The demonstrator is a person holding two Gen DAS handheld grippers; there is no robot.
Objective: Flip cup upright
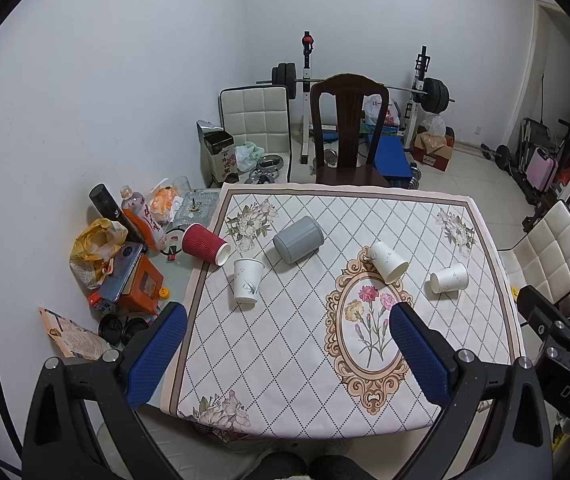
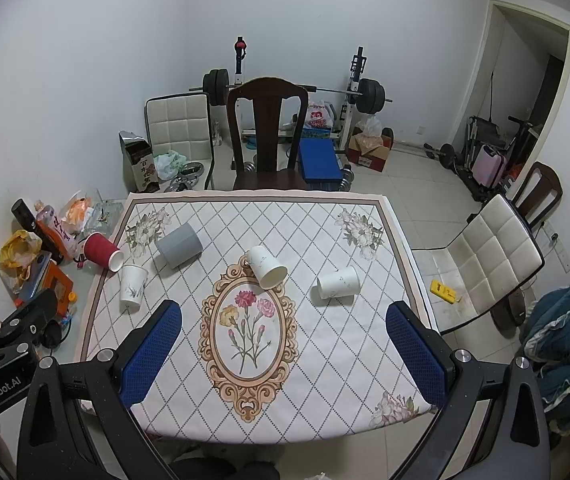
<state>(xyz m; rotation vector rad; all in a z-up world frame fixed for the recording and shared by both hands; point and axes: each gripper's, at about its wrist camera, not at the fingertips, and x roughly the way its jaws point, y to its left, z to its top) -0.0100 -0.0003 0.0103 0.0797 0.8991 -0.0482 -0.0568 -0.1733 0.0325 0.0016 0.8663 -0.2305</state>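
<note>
Left wrist view: the left gripper (image 1: 287, 322) is hovering over the table's (image 1: 485, 320) near edge, jaws apart, holding nothing. A red cup (image 1: 204, 243) is lying at the left edge beside an upright white cup (image 1: 247, 280); a grey cup (image 1: 298, 239) is lying toward the far side.

Right wrist view: the right gripper (image 2: 283, 320) is hanging with jaws apart. Two white cups are lying on their sides, one (image 2: 266, 267) at the centre, another (image 2: 337, 282) nearer the right edge.

A ribbed red paper cup (image 1: 204, 243), a plain grey plastic cup (image 1: 298, 239) and white paper cups with faint grey sprigs (image 1: 248, 280) lay on a cream diamond-lattice tablecloth with pink carnations (image 1: 285, 340).
</note>
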